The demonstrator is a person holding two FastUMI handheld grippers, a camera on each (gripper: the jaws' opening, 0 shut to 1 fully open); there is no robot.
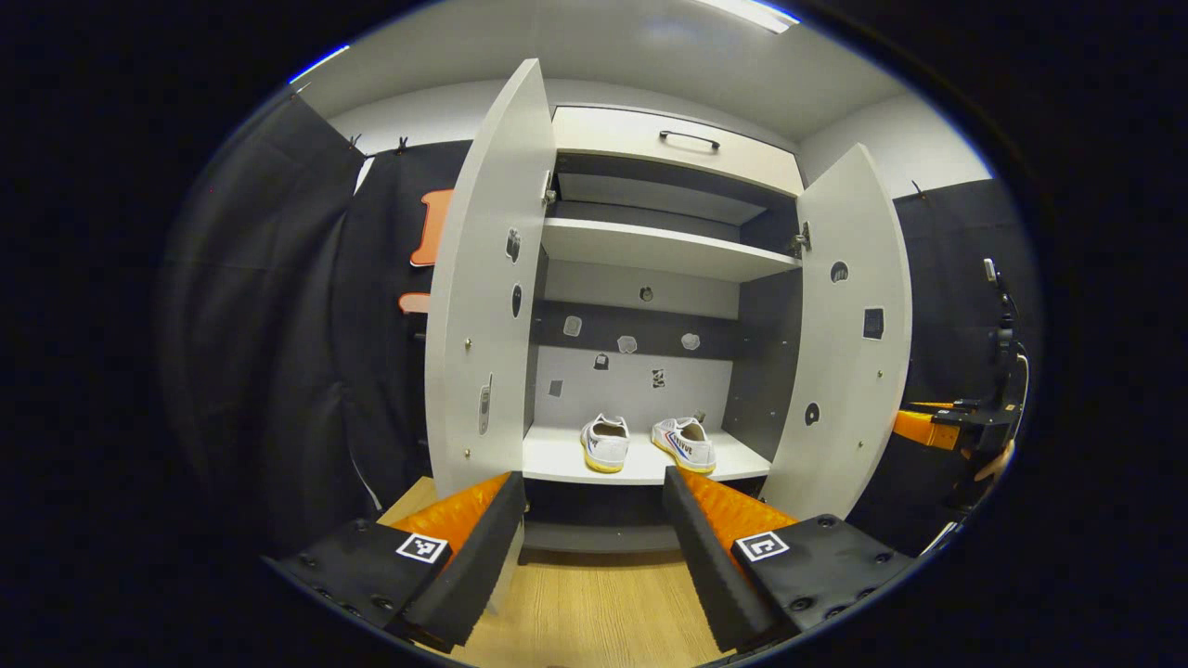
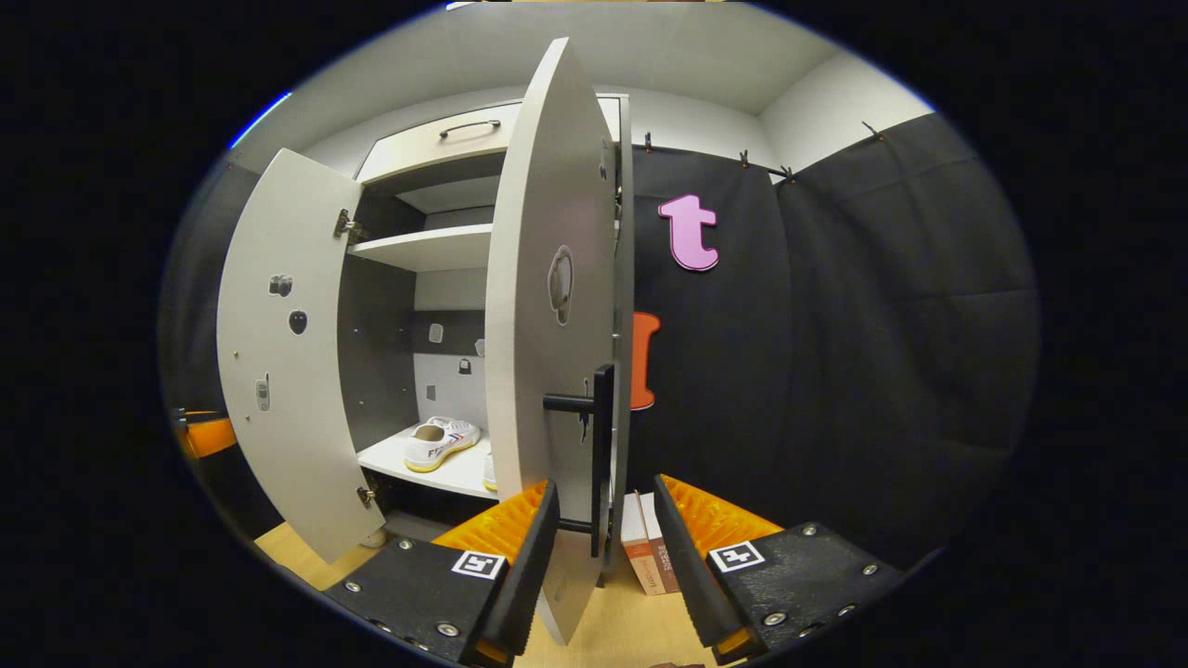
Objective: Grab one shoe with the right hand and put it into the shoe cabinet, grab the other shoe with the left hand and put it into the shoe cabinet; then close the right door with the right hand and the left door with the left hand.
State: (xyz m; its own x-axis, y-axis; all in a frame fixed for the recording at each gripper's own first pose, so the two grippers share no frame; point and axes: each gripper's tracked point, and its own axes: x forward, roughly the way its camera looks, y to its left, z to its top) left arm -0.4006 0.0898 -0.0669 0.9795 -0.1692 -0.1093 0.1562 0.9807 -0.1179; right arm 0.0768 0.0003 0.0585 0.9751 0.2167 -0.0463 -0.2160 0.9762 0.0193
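1. Wood floor [image 1: 594, 603] lower centre of left gripper view; black cloth walls on both sides of the shoe cabinet [image 1: 650, 250].
2. Both doors open: left door [image 1: 487, 288] left of centre, right door [image 1: 849, 334] right of centre.
3. Two white shoes side by side on the bottom shelf [image 1: 557, 459], centre frame: left shoe [image 1: 605, 443], right shoe [image 1: 685, 443]. Side lettering on right shoe too small to read.
4. Left gripper [image 1: 594, 506] at bottom, fingers wide apart, holding nothing.
5. Right gripper view: right gripper [image 2: 603, 520] at bottom, fingers spread, straddling the right door's edge near its black handle [image 2: 601, 455]; contact unclear.
6. Books [image 2: 650, 555] upright on floor between the fingers; spine text illegible.
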